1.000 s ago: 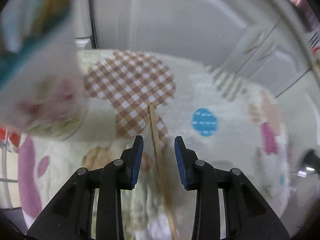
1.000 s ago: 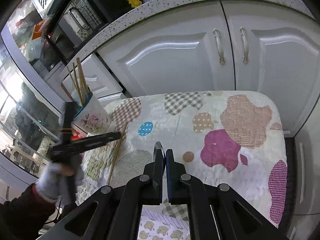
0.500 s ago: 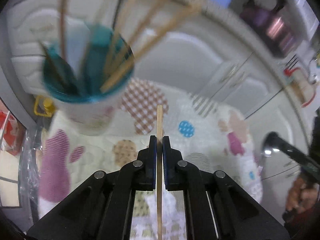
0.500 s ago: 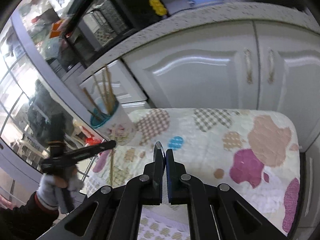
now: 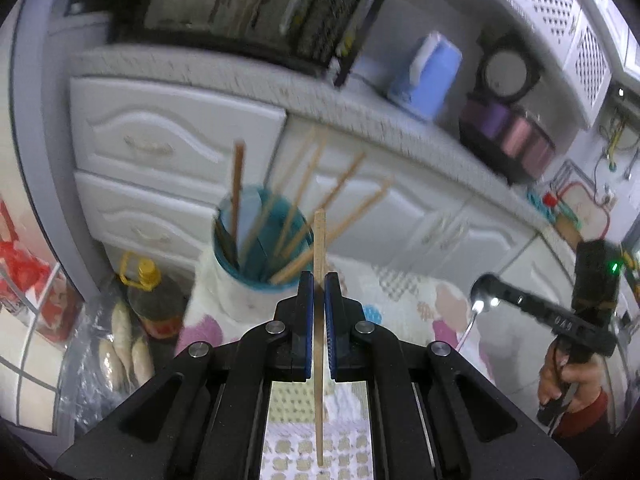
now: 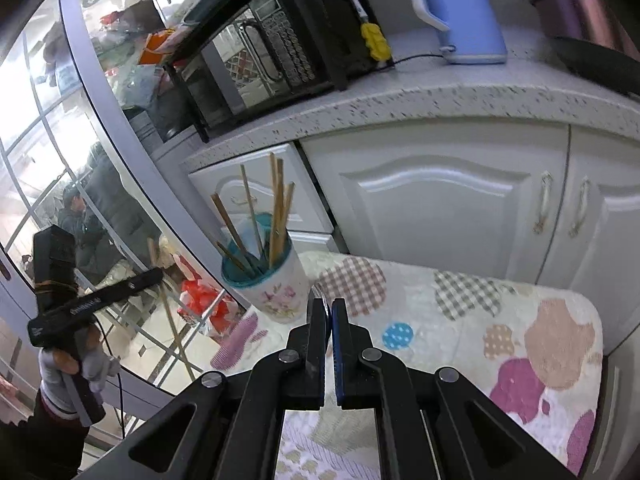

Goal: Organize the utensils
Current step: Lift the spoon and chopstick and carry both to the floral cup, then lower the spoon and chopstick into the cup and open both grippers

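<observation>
My left gripper [image 5: 319, 280] is shut on a wooden chopstick [image 5: 319, 380], held upright above the quilted table cover, just in front of and right of the floral cup [image 5: 236, 296]. The cup has a teal inside and holds several wooden chopsticks [image 5: 238, 188]. My right gripper [image 6: 327, 304] is shut on a metal spoon [image 6: 320, 293], whose bowl edge shows above the fingertips. The cup [image 6: 272, 288] stands to the left of that gripper on the table's far left corner. The spoon also shows in the left wrist view [image 5: 482, 294], at the right gripper's tip.
The table carries a patchwork quilt [image 6: 500, 336] with white cabinets [image 6: 432, 200] behind. A microwave [image 6: 256, 64] and blue kettle [image 6: 456, 12] stand on the counter. An oil bottle [image 5: 150, 300] and bags lie on the floor left of the table.
My left gripper shut on the chopstick, lifted it off the quilt and raised it upright near the cup. My right gripper rose a little, still shut on the spoon.
</observation>
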The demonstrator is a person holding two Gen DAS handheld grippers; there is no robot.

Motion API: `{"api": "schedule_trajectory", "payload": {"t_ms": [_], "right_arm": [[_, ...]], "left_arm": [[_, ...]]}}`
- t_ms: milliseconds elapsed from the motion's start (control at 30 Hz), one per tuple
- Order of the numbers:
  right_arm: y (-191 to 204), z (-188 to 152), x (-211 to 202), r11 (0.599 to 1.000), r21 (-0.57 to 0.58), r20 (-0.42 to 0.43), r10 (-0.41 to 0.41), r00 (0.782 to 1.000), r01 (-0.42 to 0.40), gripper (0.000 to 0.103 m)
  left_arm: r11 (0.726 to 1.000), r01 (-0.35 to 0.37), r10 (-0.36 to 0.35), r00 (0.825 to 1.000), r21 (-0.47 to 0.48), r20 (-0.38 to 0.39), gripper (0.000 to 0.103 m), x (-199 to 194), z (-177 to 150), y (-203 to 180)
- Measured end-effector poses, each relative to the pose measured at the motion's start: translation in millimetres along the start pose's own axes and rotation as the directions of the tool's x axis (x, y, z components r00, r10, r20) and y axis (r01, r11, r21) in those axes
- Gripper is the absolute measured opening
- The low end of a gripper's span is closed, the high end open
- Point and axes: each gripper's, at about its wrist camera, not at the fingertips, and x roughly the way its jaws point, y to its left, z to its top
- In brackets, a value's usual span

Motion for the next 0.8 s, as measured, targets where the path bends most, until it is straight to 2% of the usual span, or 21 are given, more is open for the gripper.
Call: {"api": "schedule_trajectory", "payload": {"t_ms": [200, 400, 633, 800], "right_arm": [[26.3, 32.6, 19.8, 0.999, -0.051, 0.024, 0.007, 1.000, -0.005, 0.002], [56.5, 73.5, 50.2, 0.993, -0.118, 0.059, -0.001, 0.998, 0.008, 0.002], [80.8, 100.4, 96.5, 0.980, -0.186, 0.103, -0.055, 0.993, 0.073, 0.002], [91.9, 102.5, 126.5, 0.963, -0.238, 0.115, -0.098, 0.988, 0.123, 0.002]], "left_arm": [[0.997, -0.075, 0.078, 0.988, -0.026, 0.137, 0.004, -18.6, 43.0, 10.9], [0.984, -0.163, 0.175, 0.951, -0.067, 0.253, 0.004, -8.6, 88.9, 21.6], [0.965, -0.246, 0.261, 0.912, -0.086, 0.317, 0.004, 26.0, 116.2, 35.0], [0.957, -0.284, 0.288, 0.907, -0.059, 0.309, 0.004, 54.0, 114.1, 38.3]]}}
